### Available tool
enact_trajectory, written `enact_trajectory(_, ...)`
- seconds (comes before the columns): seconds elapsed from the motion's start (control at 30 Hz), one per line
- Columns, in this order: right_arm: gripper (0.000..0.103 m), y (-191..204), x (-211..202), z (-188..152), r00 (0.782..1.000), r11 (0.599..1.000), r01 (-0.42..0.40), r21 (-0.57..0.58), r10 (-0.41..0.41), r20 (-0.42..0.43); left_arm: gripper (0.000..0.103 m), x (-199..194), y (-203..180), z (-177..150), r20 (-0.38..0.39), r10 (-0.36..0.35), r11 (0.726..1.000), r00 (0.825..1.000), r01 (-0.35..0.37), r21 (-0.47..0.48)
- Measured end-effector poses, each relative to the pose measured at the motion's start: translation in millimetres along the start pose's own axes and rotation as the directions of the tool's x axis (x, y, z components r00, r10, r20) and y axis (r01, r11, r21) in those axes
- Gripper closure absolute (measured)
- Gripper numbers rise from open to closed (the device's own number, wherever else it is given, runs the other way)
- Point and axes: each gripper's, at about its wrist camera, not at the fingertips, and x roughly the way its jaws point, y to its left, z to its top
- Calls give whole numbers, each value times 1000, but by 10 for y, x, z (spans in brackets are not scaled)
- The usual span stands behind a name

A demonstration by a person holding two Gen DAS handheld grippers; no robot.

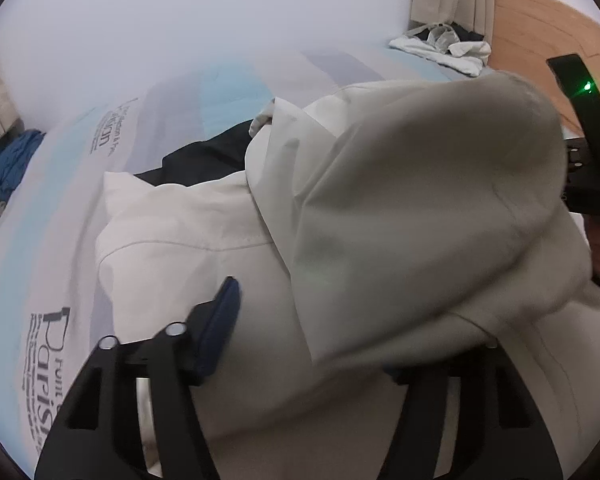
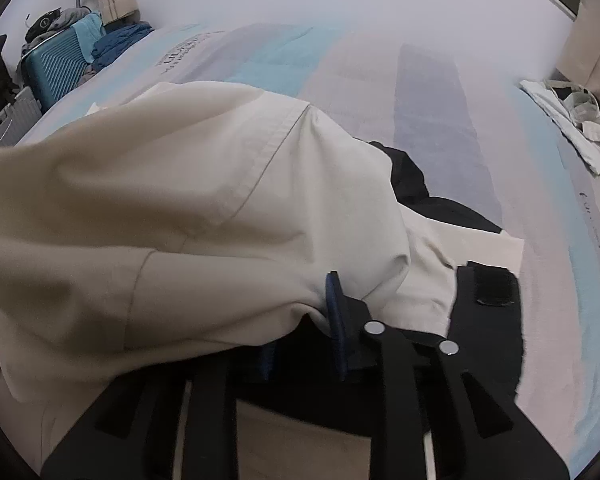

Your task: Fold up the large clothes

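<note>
Cotton, cream and stitched along its seams, the garment (image 1: 400, 208) lies bunched on the striped bedsheet (image 1: 60, 216), over dark cloth (image 1: 204, 156). The left gripper (image 1: 312, 344) has its fingers spread wide, one hidden under a raised fold. The right gripper (image 2: 300, 336) looks clamped on the garment's edge. A teal ribbed suitcase (image 2: 52, 68) carries blue clothes (image 2: 116, 46). The sheet reads "Paris".
</note>
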Motion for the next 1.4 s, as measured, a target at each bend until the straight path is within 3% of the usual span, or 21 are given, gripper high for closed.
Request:
enact_trajectory(0.1,64,9,-111,-55,1000,1000,17,-10,-17,-7,31,-141,-32,-71,-14,1,1000,1000,-1,20)
enact_trajectory(0.2,41,25,-208,-154,999,1000,26,3,-26,-34,30,-308,-44,-150,-33,2,1000,999,-2,25)
enact_trajectory(0.33,40,38,-381,-308,997,999,31,12,-30,-71,29,-548,-15,-202,-54,-4,1000,999,4,7)
enact_trajectory(0.4,40,27,-528,-350,997,999,14,36,-11,-80,21,-680,23,-185,-46,7,1000,999,-7,-12)
enact_trajectory(0.47,39,25,-693,-325,998,999,3,49,0,-69,20,-766,42,-121,-38,3,999,999,-5,-46)
enact_trajectory(0.6,28,68,-949,-88,998,996,-70,52,69,14,14,-838,44,176,22,-42,997,999,43,-67)
enact_trajectory(0.7,20,181,-969,151,989,992,-126,5,126,79,13,-701,-1,483,55,-123,991,991,126,-43)
enact_trajectory(0.77,19,262,-841,284,986,989,-145,-39,147,73,11,-541,-26,648,59,-185,982,981,186,-22)
enact_trajectory(0.87,19,338,-565,403,973,973,-225,-45,227,33,10,-262,-53,725,7,-281,960,960,281,-9)
enact_trajectory(1.0,12,391,-259,396,960,958,-281,-55,280,-17,8,137,14,675,-65,-399,916,914,396,-62)
enact_trajectory(1.17,12,360,24,243,960,960,-275,-50,271,-75,8,352,-80,557,-114,-371,928,922,373,-1)
enact_trajectory(1.27,12,399,134,153,961,961,-267,-66,260,-97,8,517,-157,445,-163,-316,945,935,326,36)
enact_trajectory(1.4,11,460,272,77,967,966,-238,-102,226,-118,8,615,-172,353,-183,-291,952,939,303,38)
